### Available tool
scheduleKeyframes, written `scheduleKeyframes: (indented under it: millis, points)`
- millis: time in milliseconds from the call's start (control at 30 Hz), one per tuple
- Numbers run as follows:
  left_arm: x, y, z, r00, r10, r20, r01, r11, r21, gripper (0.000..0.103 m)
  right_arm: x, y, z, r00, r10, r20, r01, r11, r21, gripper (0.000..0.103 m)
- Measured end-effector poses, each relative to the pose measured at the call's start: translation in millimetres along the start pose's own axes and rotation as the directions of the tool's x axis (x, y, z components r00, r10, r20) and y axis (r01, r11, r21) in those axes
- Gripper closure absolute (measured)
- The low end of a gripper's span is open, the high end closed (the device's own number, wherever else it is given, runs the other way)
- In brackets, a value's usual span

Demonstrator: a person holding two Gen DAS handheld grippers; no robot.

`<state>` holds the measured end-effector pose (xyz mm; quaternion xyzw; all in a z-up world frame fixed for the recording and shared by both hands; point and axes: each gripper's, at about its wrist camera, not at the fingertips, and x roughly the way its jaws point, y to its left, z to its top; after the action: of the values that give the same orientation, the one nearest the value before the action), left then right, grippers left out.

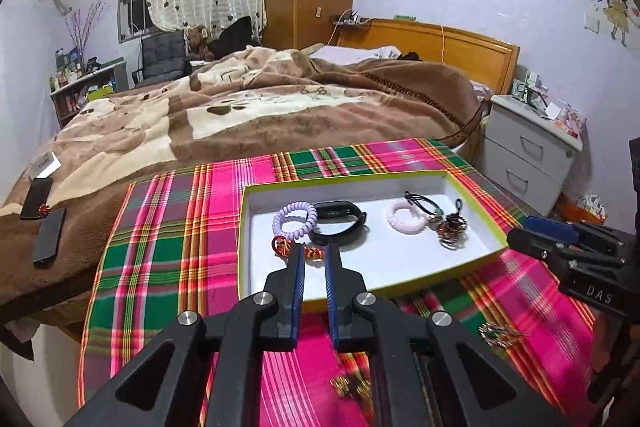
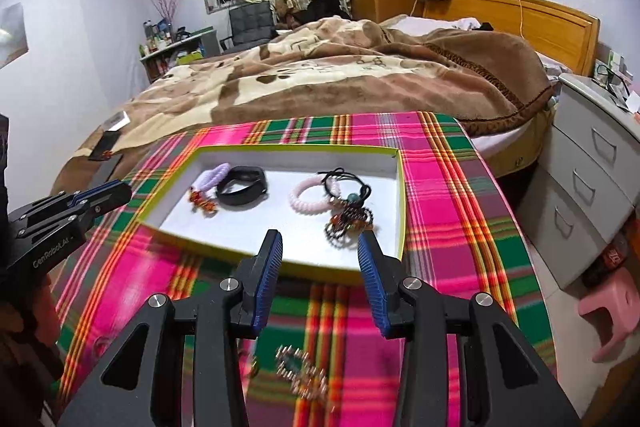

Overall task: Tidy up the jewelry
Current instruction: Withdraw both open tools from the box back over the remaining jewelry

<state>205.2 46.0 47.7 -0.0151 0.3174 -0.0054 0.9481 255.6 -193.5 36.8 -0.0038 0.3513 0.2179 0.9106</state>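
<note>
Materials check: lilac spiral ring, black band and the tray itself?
Lilac spiral ring: looks like glossy plastic coil, with shiny ribbed turns. Black band: probably matte rubber or silicone, a smooth dull strap with a flat face. Tray: seems to be cardboard, with thin folded walls, white inside, yellow-green edge.

Left claw narrow, empty; right claw wide, empty.

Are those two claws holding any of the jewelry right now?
No. The left gripper and right gripper are both empty, hanging over the tray.
</note>
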Motion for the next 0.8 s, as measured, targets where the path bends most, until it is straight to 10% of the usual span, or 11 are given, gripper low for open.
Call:
scheduleKeyframes:
  millis: [800]
  points:
    - [-65, -26, -45, 1.000, -0.014, 0.011, 0.014, 1.000, 0.014, 0.094, -70, 8, -56, 0.999, 0.044, 0.030, -0.046, 0.998, 0.041, 0.063]
